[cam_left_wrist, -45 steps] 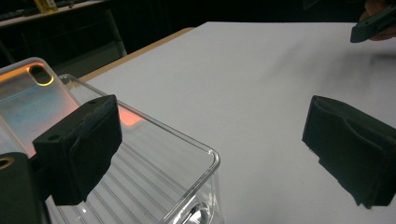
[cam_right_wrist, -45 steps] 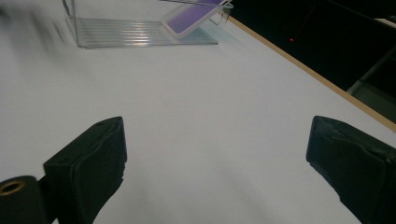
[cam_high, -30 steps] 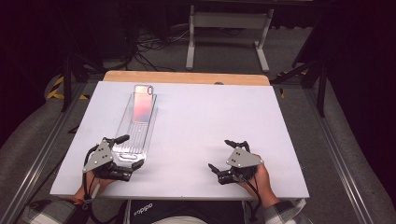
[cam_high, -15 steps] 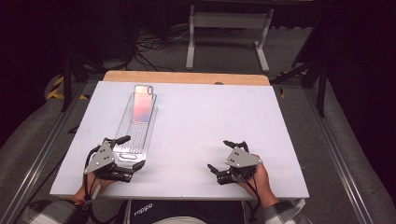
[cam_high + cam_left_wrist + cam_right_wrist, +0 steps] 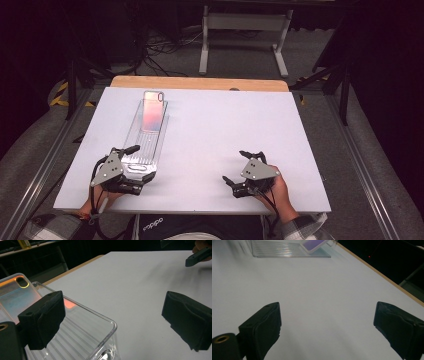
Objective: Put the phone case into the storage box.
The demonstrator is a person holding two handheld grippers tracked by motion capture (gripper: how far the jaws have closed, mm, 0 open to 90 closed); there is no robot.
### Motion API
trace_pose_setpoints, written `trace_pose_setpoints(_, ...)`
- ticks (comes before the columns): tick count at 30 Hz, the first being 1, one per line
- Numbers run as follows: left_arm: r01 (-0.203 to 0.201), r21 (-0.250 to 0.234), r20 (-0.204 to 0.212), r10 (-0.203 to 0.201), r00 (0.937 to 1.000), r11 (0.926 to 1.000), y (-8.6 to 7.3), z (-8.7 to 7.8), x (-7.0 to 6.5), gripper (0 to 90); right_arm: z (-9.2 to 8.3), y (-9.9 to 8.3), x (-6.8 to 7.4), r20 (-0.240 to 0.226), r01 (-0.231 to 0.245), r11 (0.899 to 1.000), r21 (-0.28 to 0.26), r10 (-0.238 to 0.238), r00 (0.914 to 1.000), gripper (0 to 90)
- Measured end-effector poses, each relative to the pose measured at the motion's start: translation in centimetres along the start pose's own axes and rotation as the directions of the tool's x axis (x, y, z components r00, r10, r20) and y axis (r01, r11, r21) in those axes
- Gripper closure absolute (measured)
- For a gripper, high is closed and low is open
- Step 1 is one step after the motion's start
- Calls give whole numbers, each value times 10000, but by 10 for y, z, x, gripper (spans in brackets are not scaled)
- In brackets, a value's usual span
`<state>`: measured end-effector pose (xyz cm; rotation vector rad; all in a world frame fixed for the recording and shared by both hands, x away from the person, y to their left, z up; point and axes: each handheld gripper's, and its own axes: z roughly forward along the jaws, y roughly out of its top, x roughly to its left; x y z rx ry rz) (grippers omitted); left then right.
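Clear tray (image 5: 145, 142) on desk (image 5: 215, 130), near end between open left fingers (image 5: 42, 320). Phone (image 5: 152, 110) in tray, past them. Right fingers (image 5: 262, 327) open, holding nothing.

The tray (image 5: 146, 137) lies on the desk (image 5: 225, 130) just ahead of the left gripper (image 5: 131, 166), its near end beside that gripper's jaws. The phone (image 5: 152, 110) lies in the tray at its far end, well ahead of the left gripper. The right gripper (image 5: 239, 169) sits well apart, to the right of the tray.
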<state>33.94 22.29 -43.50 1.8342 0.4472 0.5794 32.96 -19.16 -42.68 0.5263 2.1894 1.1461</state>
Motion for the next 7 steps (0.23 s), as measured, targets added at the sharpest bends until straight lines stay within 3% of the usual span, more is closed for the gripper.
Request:
trace_pose_setpoints(4,-13,46,14,13,10000,10000,1,1,-1,55,-1,1,1,199,219,9997,54,-220,9996,77)
trace_pose_setpoints(7,-24,36,9,24,10000,10000,1,2,-1,56,0,0,0,154,116,9999,66,-117,9998,76)
